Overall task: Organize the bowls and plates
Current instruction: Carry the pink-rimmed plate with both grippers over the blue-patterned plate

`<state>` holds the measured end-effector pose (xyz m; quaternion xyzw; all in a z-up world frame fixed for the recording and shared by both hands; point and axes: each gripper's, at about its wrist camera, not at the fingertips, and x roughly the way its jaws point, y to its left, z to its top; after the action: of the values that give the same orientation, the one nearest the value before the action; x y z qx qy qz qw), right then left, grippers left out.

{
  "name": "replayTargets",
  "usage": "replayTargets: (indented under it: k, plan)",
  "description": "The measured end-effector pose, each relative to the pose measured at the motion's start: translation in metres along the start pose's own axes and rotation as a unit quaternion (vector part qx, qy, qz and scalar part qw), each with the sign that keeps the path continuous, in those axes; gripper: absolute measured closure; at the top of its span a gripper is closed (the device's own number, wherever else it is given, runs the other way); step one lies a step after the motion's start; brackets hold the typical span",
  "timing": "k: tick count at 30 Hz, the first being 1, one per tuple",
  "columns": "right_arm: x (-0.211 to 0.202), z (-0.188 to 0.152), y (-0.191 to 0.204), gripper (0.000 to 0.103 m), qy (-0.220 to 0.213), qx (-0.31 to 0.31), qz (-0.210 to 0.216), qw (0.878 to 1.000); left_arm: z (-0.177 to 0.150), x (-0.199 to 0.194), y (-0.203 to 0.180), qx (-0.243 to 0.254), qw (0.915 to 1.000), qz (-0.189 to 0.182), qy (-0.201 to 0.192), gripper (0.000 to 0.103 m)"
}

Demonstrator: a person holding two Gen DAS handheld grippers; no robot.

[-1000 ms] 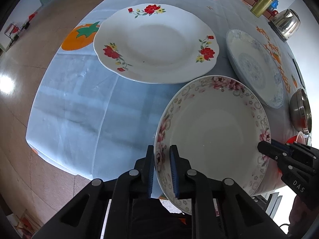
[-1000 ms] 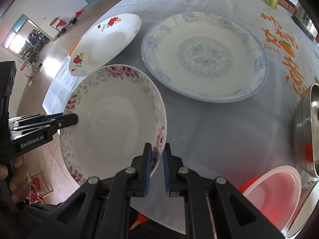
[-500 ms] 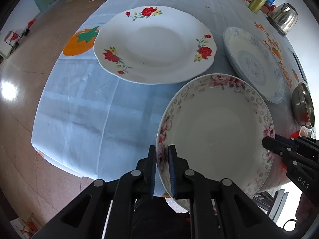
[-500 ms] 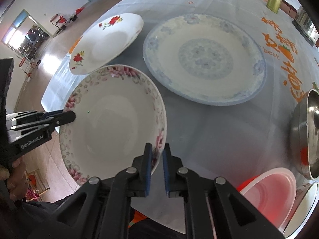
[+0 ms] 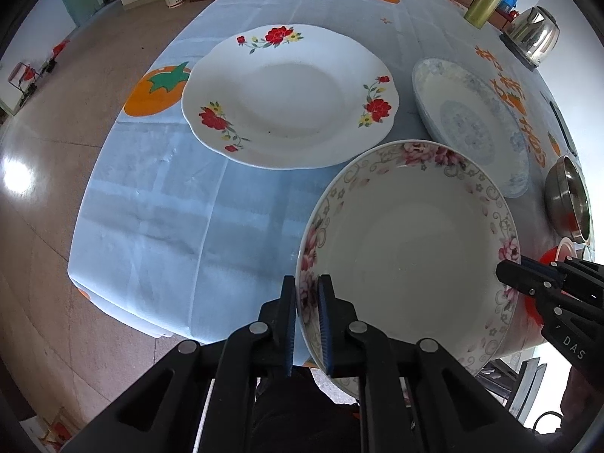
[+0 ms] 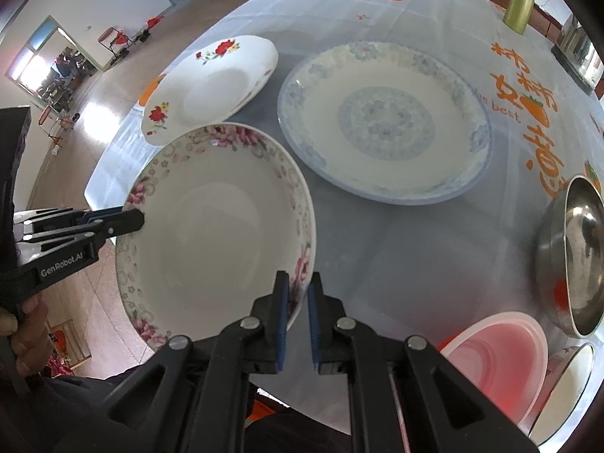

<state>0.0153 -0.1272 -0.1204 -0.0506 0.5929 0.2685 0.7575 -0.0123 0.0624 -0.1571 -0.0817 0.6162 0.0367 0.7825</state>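
A deep plate with a pink flower rim (image 5: 407,249) is held in the air above the near table edge, also in the right wrist view (image 6: 215,234). My left gripper (image 5: 306,287) is shut on its left rim. My right gripper (image 6: 298,283) is shut on its right rim and shows at the right in the left wrist view (image 5: 507,277). A white plate with red flowers (image 5: 287,94) lies on the table beyond it. A blue-patterned plate (image 6: 385,120) lies to its right.
The table has a light blue cloth (image 5: 158,204) with orange fruit prints. A steel bowl (image 6: 573,249) and a pink plastic bowl (image 6: 498,362) sit at the near right. A gold can (image 5: 483,3) and a kettle (image 5: 534,34) stand at the far right edge.
The pink-rimmed plate has stayed gripped by both grippers and has risen a little and drawn slightly back from the two plates on the table.
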Motion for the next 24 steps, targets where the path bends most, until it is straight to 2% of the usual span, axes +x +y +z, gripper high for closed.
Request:
replayTargets:
  k: [24]
  plan:
    - [-0.009, 0.023, -0.010, 0.093, -0.027, -0.015, -0.007, 1.000, 0.016, -0.018, -0.013, 0.019, 0.9994, 0.007, -0.029, 0.091]
